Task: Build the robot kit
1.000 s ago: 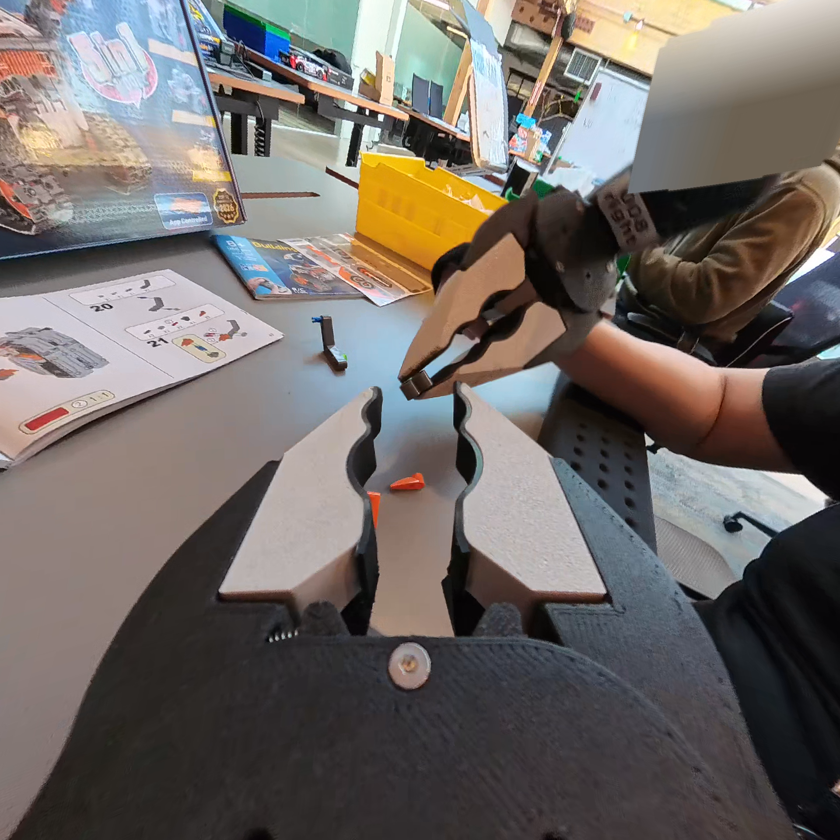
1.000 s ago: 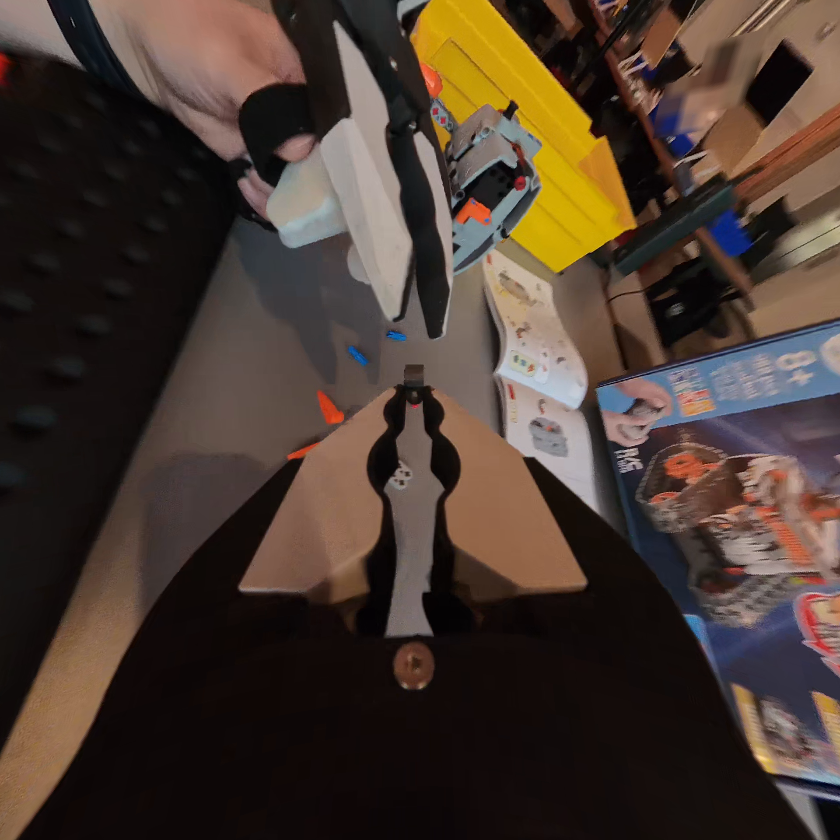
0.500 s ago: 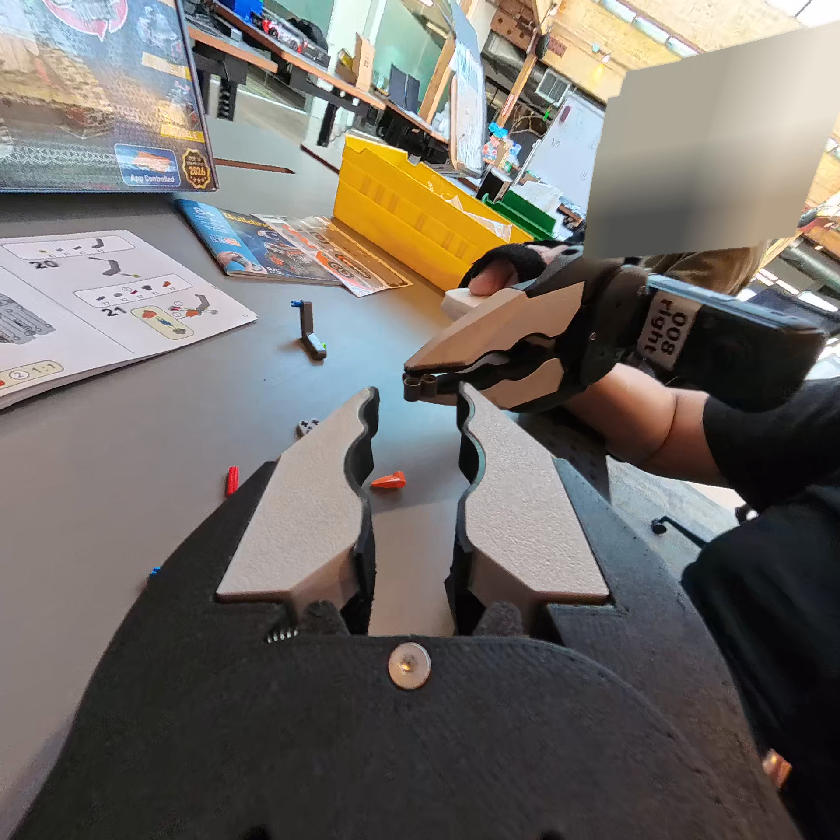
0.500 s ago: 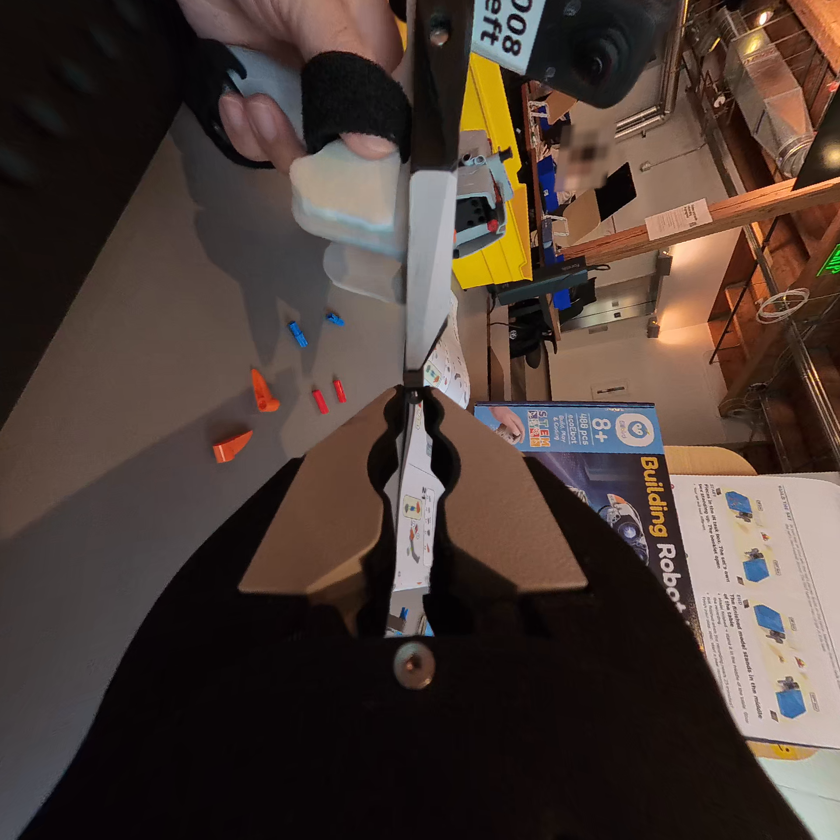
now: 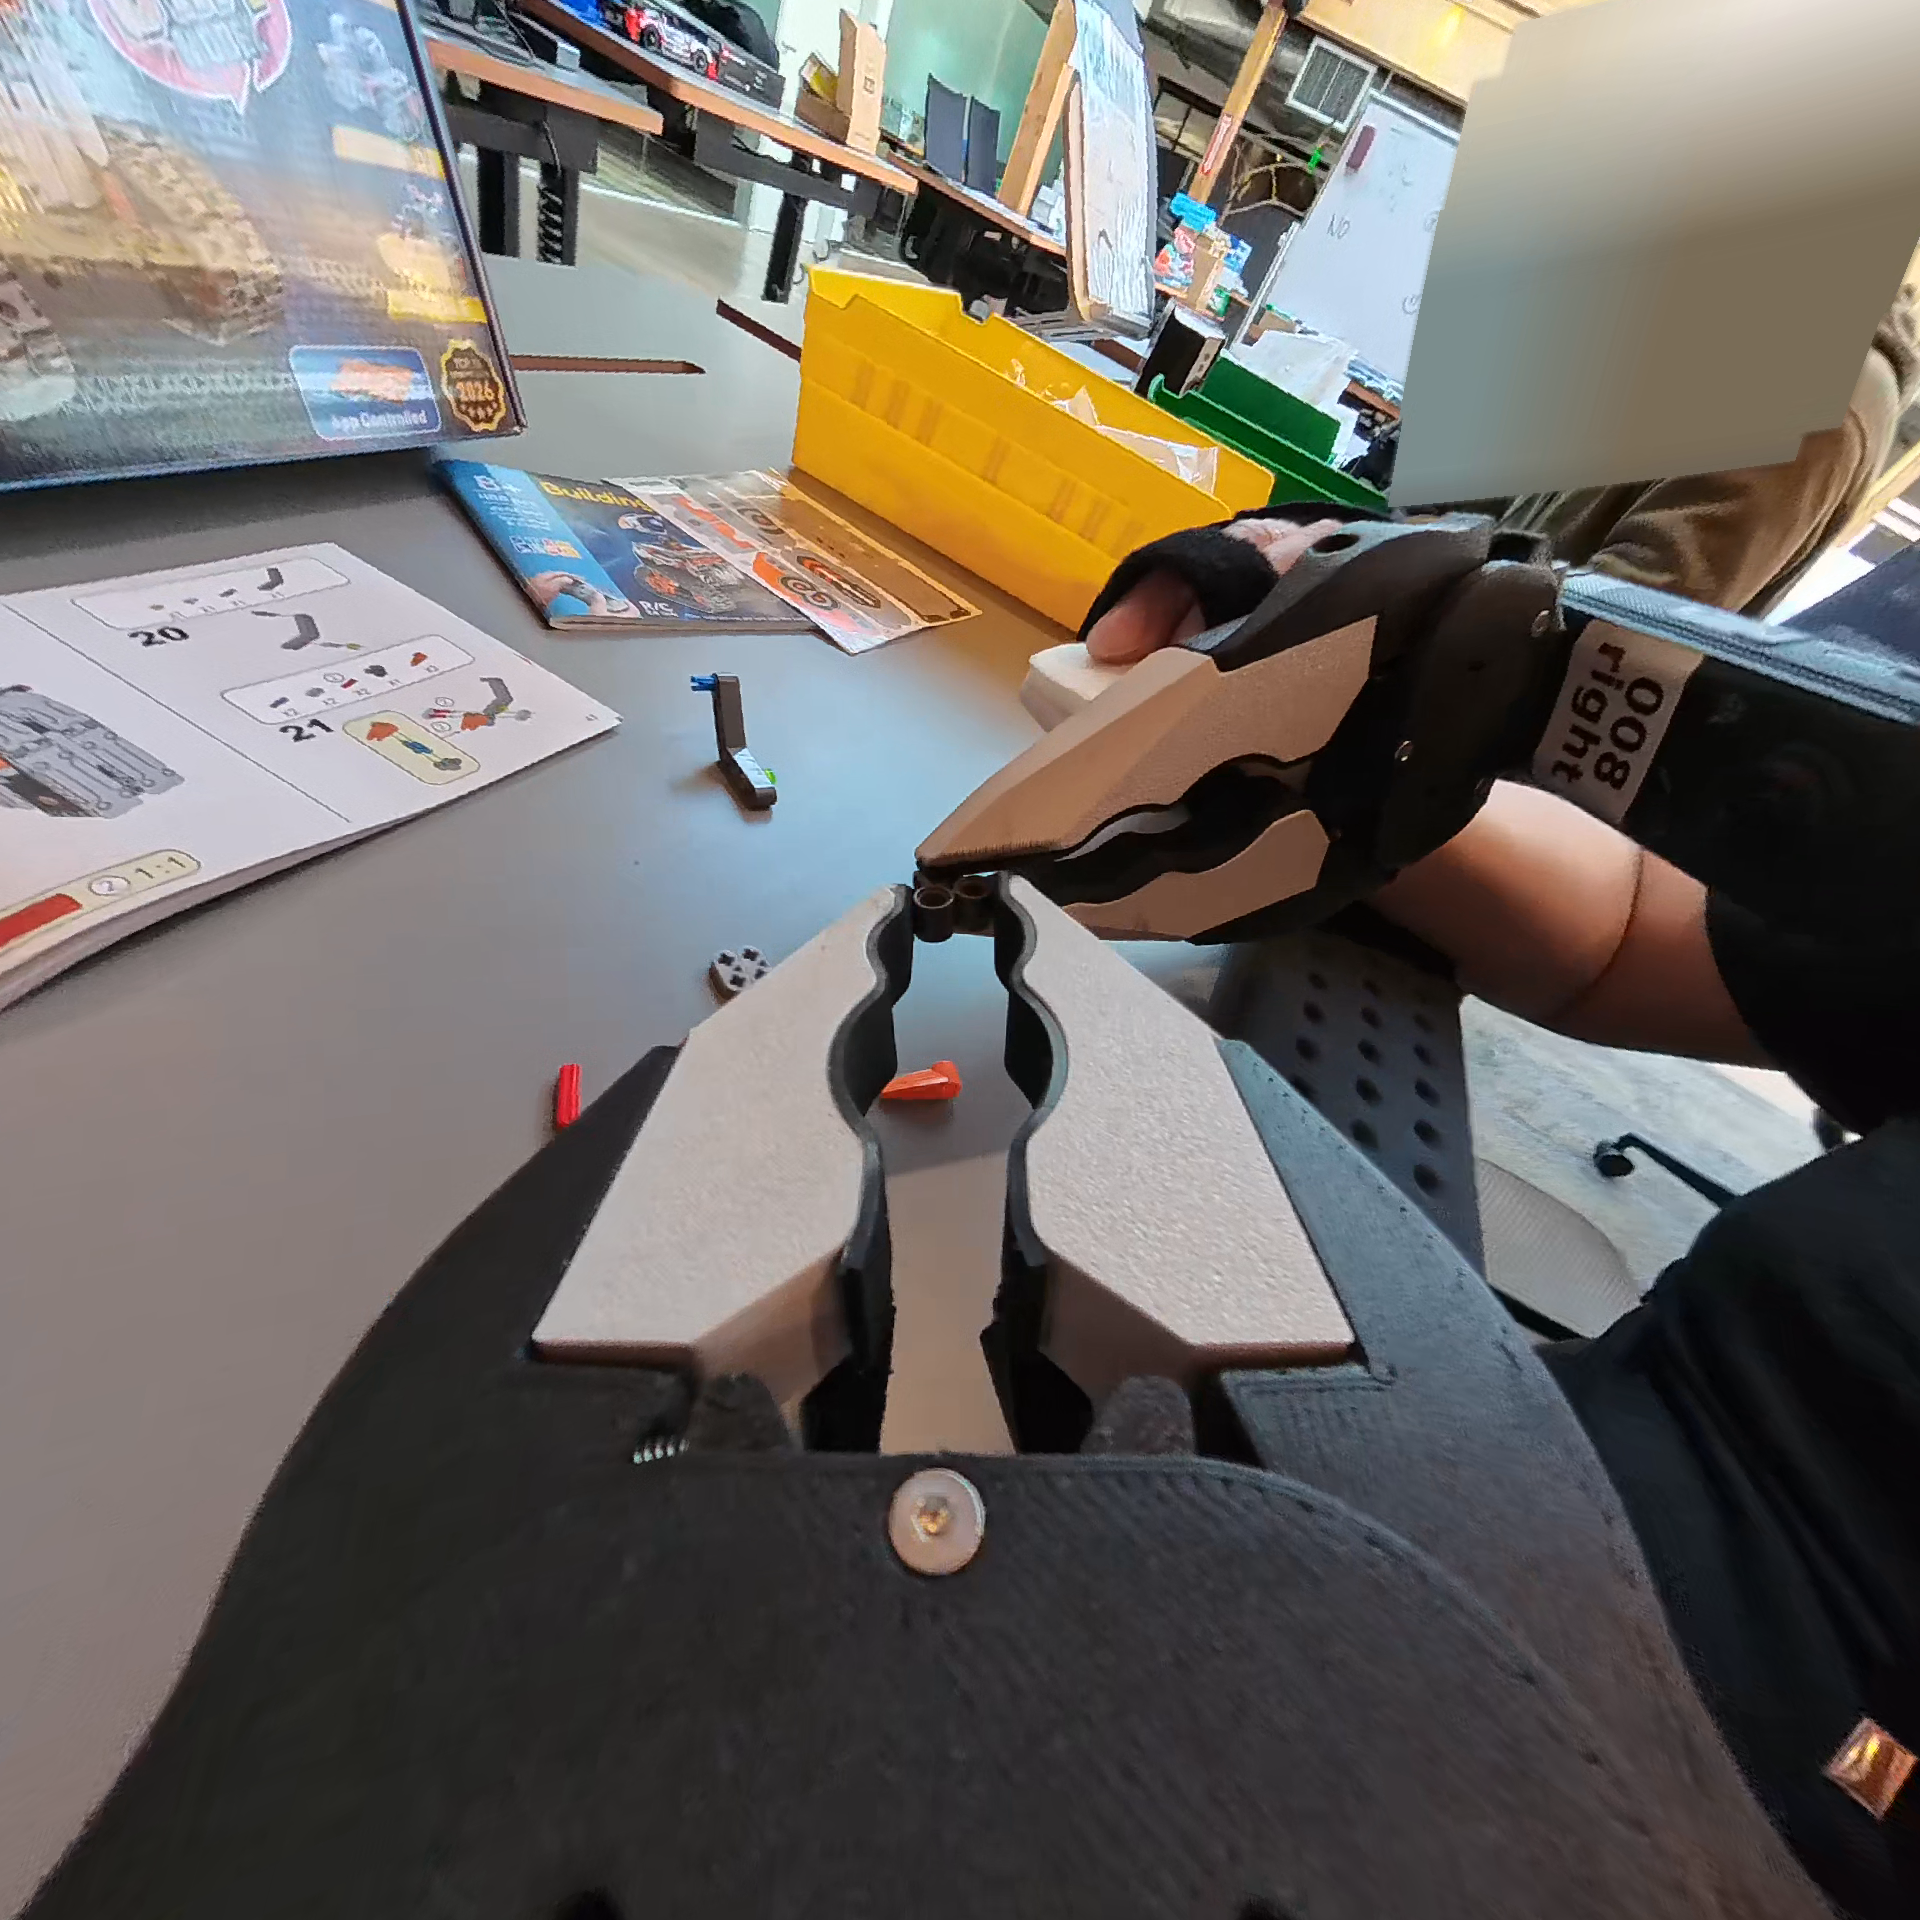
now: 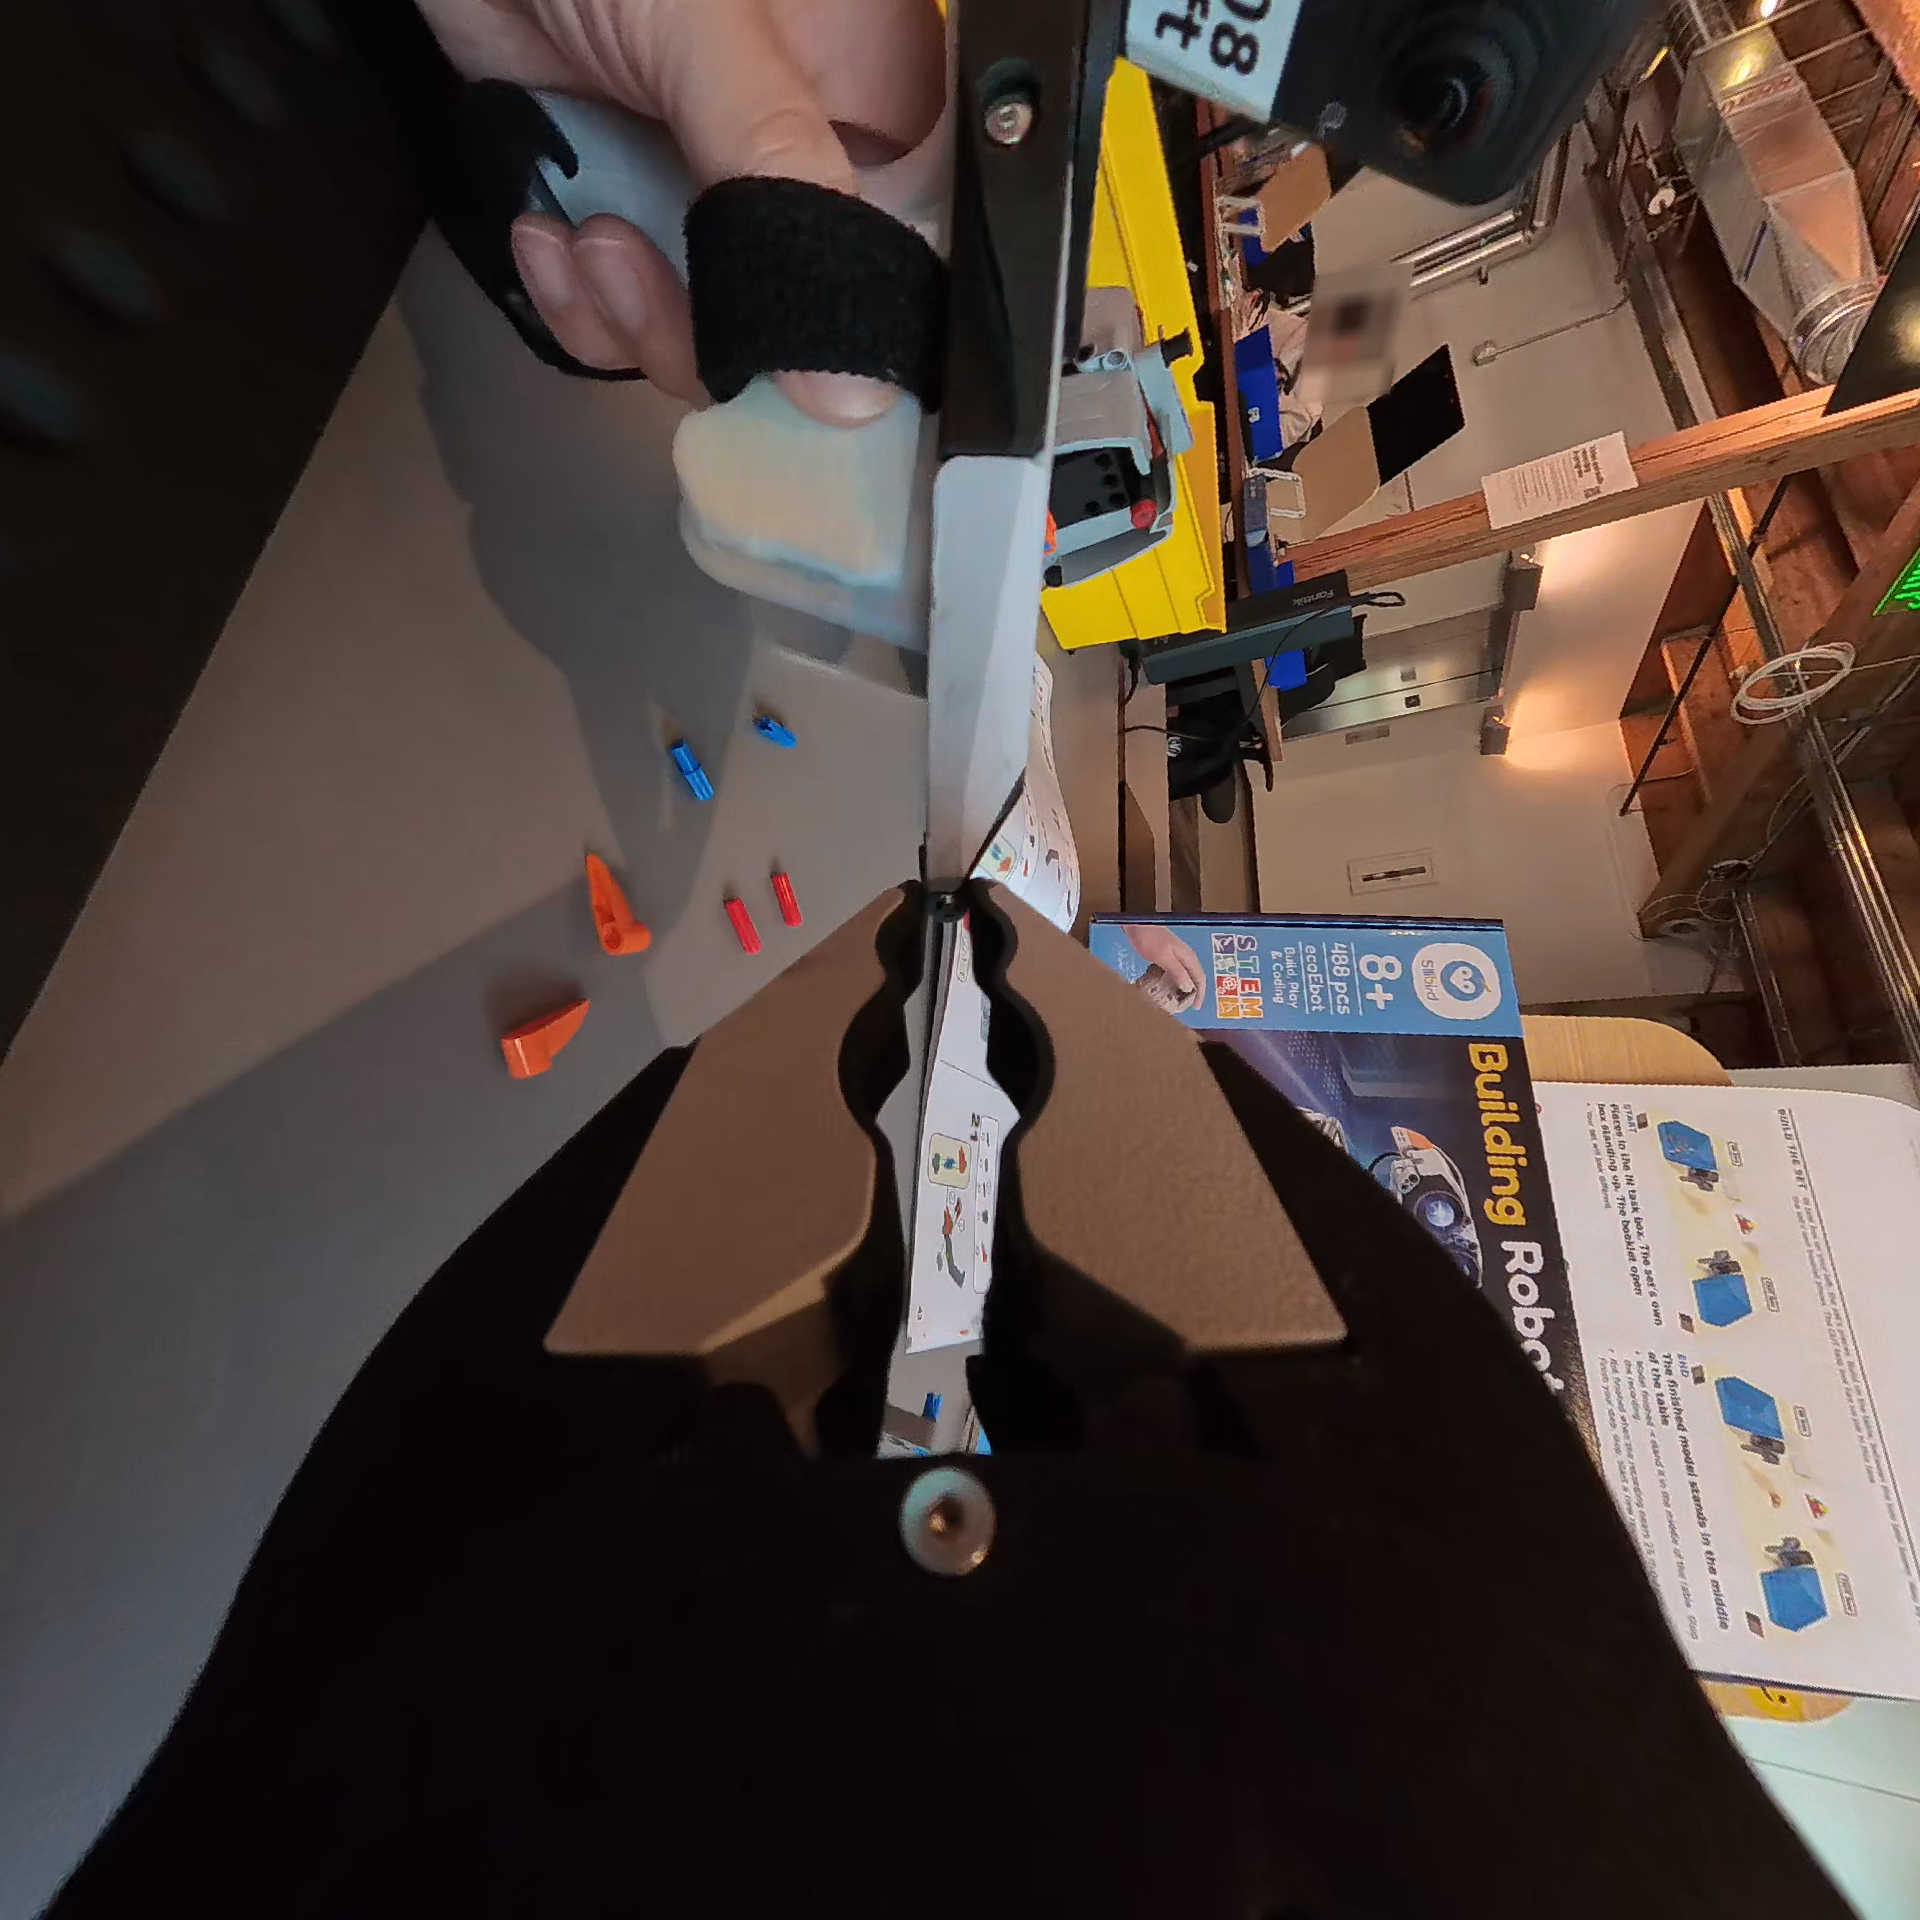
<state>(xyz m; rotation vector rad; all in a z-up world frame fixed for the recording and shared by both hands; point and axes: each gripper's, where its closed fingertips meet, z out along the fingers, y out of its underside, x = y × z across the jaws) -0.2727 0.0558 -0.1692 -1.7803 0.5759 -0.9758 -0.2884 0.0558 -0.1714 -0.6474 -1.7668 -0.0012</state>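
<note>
A small black piece with round holes (image 5: 951, 906) is held above the grey table (image 5: 416, 1039). My right gripper (image 5: 932, 864) comes in from the right and is shut on it; in the right wrist view the piece (image 6: 943, 900) sits at the tips of my right gripper (image 6: 943, 914). My left gripper (image 5: 951, 896) has narrowed around the same piece, with both tips touching it. In the right wrist view the left gripper's fingers (image 6: 977, 644) show edge-on, pointing down at the piece. An orange wedge piece (image 5: 920, 1084) lies on the table under the left jaws.
On the table lie a red pin (image 5: 566, 1093), a grey round piece (image 5: 738, 971), a black angled beam (image 5: 740, 743), an open instruction booklet (image 5: 260, 707) and leaflets (image 5: 707, 551). A yellow bin (image 5: 997, 447) and a toy box (image 5: 208, 208) stand behind. Orange, red and blue bits (image 6: 623, 904) lie nearby. The grippers are tip to tip, or close to it.
My right gripper has brought the black piece down between my left fingertips. My left jaws have narrowed from wide open onto the piece.
</note>
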